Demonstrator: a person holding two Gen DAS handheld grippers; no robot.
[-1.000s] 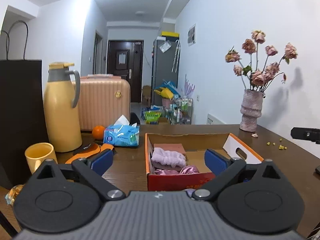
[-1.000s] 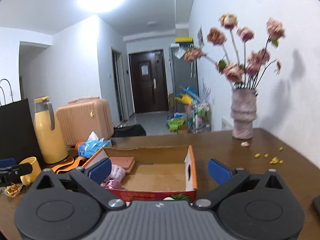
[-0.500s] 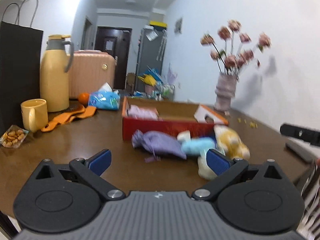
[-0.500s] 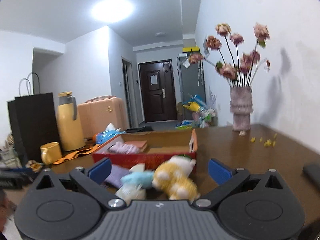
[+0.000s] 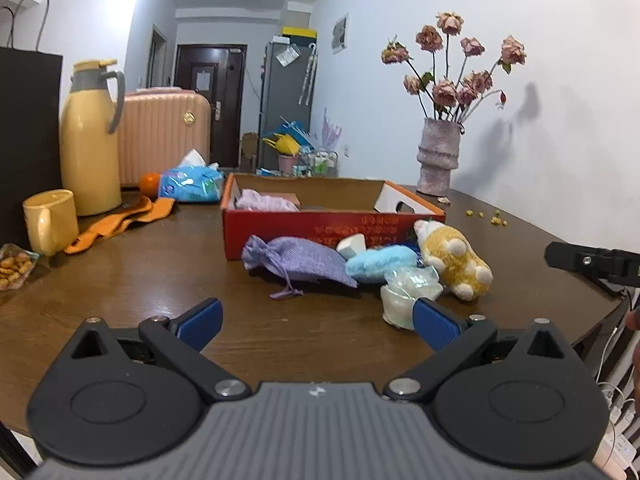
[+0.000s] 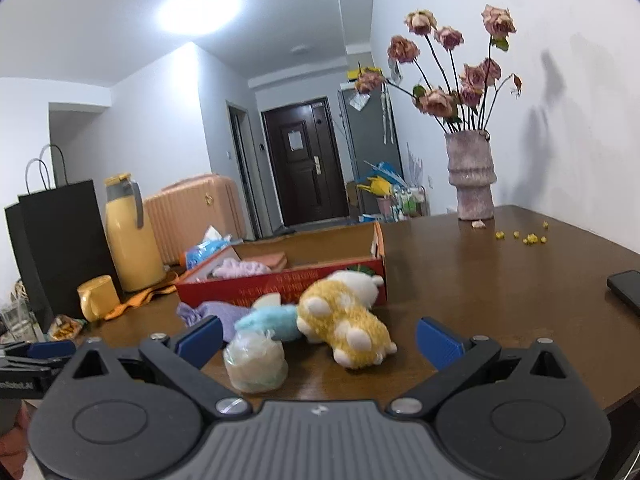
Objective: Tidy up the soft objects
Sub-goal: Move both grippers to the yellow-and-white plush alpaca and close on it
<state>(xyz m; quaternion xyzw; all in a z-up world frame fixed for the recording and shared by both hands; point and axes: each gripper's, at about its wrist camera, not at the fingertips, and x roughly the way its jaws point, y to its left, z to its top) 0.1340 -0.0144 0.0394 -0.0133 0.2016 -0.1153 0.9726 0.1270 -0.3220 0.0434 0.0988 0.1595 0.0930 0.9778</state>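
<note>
In front of the red cardboard box [image 5: 304, 232] [image 6: 288, 282] lie a purple drawstring pouch [image 5: 298, 262] [image 6: 216, 314], a light blue plush [image 5: 380, 264] [image 6: 272, 320], a yellow-and-white plush toy [image 5: 454, 260] [image 6: 344, 320] and a clear-wrapped soft bundle [image 5: 408, 290] [image 6: 256, 362]. A lilac fluffy cloth [image 5: 264, 201] [image 6: 240, 268] and a pink pad [image 6: 272, 260] rest inside the box. My left gripper [image 5: 316, 322] is open, short of the pile, holding nothing. My right gripper [image 6: 318, 338] is open, with the bundle and yellow plush just ahead.
On the left stand a yellow thermos [image 5: 90, 140], yellow mug [image 5: 50, 220], black paper bag [image 5: 24, 140], orange strap [image 5: 120, 222], tissue pack [image 5: 190, 184] and snack bag [image 5: 14, 266]. A vase of dried roses [image 6: 472, 176] stands far right; a phone [image 6: 626, 290] lies near the table's right edge.
Both grippers have pulled back from over the box toward the table's near edge and dropped lower. The loose soft items in front of the box have come into view. Both stayed open.
</note>
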